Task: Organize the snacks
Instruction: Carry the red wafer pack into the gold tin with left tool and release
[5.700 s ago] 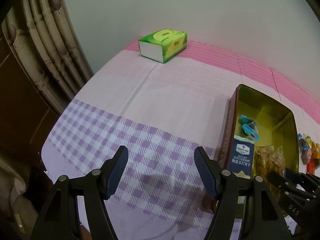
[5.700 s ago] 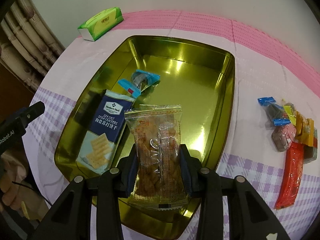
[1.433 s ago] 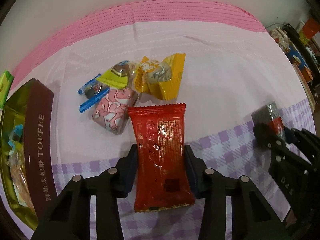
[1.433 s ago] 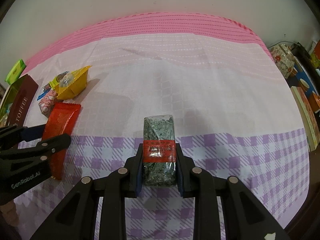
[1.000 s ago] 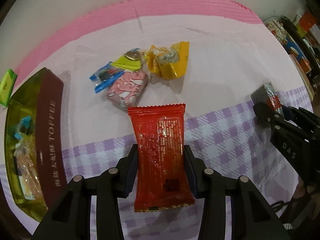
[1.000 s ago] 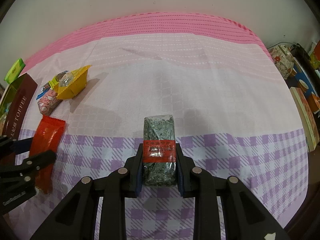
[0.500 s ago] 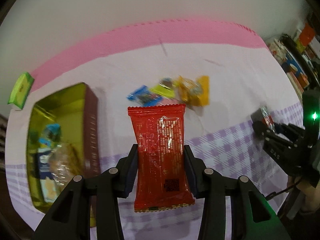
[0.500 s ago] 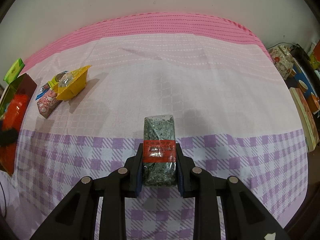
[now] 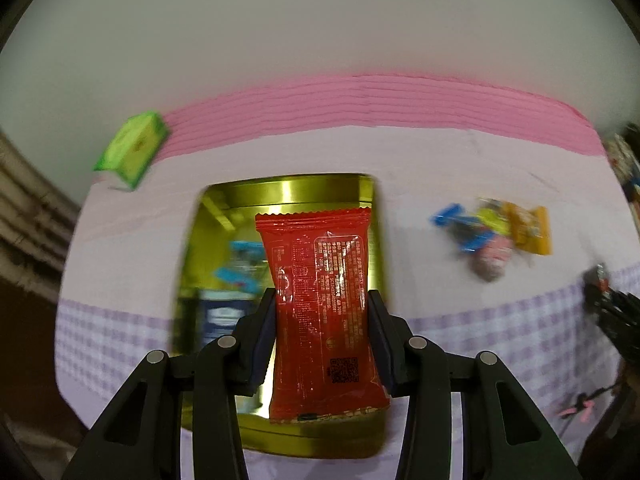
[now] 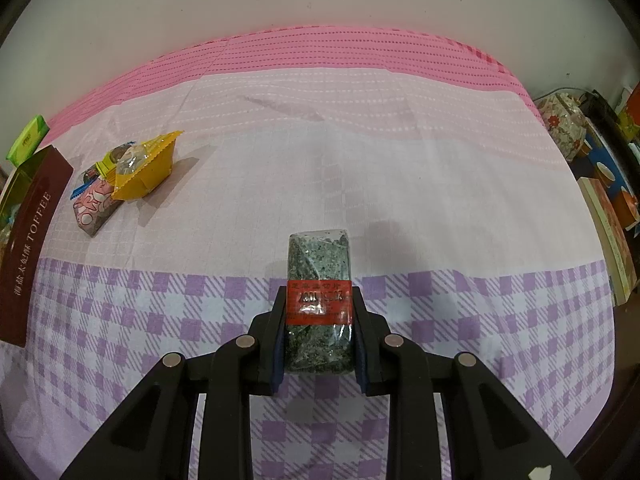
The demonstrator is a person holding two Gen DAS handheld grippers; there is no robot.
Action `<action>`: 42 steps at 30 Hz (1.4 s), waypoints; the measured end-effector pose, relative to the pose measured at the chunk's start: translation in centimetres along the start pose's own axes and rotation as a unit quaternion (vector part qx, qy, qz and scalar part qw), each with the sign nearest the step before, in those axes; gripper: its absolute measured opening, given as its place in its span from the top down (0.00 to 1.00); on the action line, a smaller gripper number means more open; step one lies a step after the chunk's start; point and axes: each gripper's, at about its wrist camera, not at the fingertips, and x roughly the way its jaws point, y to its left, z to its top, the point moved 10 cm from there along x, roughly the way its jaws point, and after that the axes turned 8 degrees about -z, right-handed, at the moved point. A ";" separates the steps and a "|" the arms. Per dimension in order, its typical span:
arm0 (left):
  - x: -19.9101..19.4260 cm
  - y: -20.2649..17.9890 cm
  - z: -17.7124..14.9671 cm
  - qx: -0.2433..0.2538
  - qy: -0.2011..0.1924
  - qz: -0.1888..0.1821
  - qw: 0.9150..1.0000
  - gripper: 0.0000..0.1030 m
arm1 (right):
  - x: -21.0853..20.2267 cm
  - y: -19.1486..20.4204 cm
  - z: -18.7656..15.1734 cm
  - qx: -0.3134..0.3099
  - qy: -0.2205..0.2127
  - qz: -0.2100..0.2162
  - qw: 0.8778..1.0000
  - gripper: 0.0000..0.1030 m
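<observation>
My left gripper (image 9: 322,332) is shut on a red snack packet (image 9: 322,308), held in the air above the gold tin (image 9: 292,190). Inside the tin lie a blue cracker pack (image 9: 220,318) and blue-wrapped candies (image 9: 240,262), blurred. My right gripper (image 10: 319,330) is shut on a dark green seaweed pack with a red band (image 10: 319,280), low over the checked tablecloth. A small heap of wrapped snacks, yellow pack (image 10: 146,174) and pink pack (image 10: 96,206), lies to its left beside the tin's brown TOFFEE wall (image 10: 30,256). The same snack heap (image 9: 496,236) shows right of the tin.
A green tissue box (image 9: 132,152) sits at the back left by the wall. Books and a floral jar (image 10: 564,128) crowd the right edge of the table. The right gripper (image 9: 616,316) shows dark at the right rim of the left wrist view.
My left gripper has lifted the red packet off the cloth and carried it left from the snack heap to above the tin. The right gripper and its seaweed pack have not moved.
</observation>
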 end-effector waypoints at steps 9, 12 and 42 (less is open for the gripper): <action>0.8 6.0 -1.8 -0.022 0.020 0.039 0.999 0.58 | 0.0 -0.1 0.1 0.004 0.004 0.000 1.000 0.76; 1.7 6.8 -2.7 -0.015 0.033 0.043 0.998 0.58 | 0.0 0.1 0.2 0.004 0.004 -0.003 1.000 0.76; 5.1 8.6 -6.0 -0.012 0.061 0.032 0.998 0.55 | 0.1 0.2 0.2 0.011 0.011 -0.011 1.000 0.76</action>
